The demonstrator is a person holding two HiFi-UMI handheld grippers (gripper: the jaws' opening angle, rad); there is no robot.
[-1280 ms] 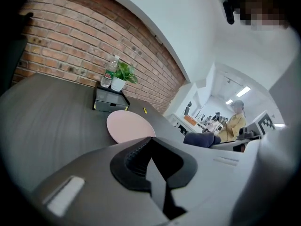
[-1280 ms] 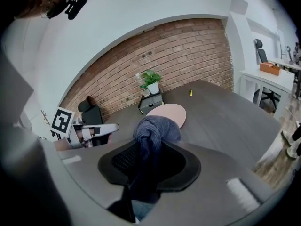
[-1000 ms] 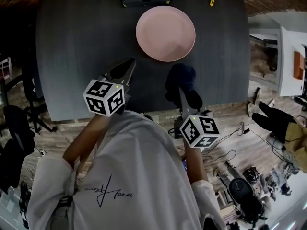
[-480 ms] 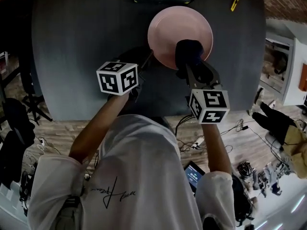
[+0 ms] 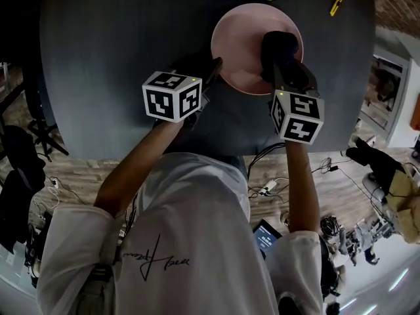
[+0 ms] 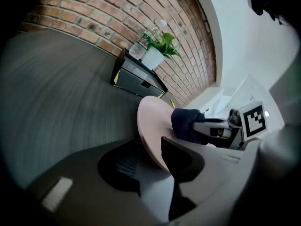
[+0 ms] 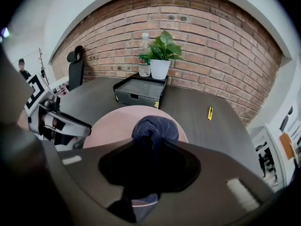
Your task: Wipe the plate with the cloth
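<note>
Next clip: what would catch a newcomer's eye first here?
A pink plate sits on the dark table, with the right gripper holding a bunched dark blue cloth at its right side. The left gripper straddles the plate's near-left rim, its jaws open, having just closed a little.

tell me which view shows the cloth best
The right gripper view: the dark blue cloth sits centred, bunched in the right gripper over the pink plate. The head view shows only a dark lump from above; the left gripper view shows it side-on.
</note>
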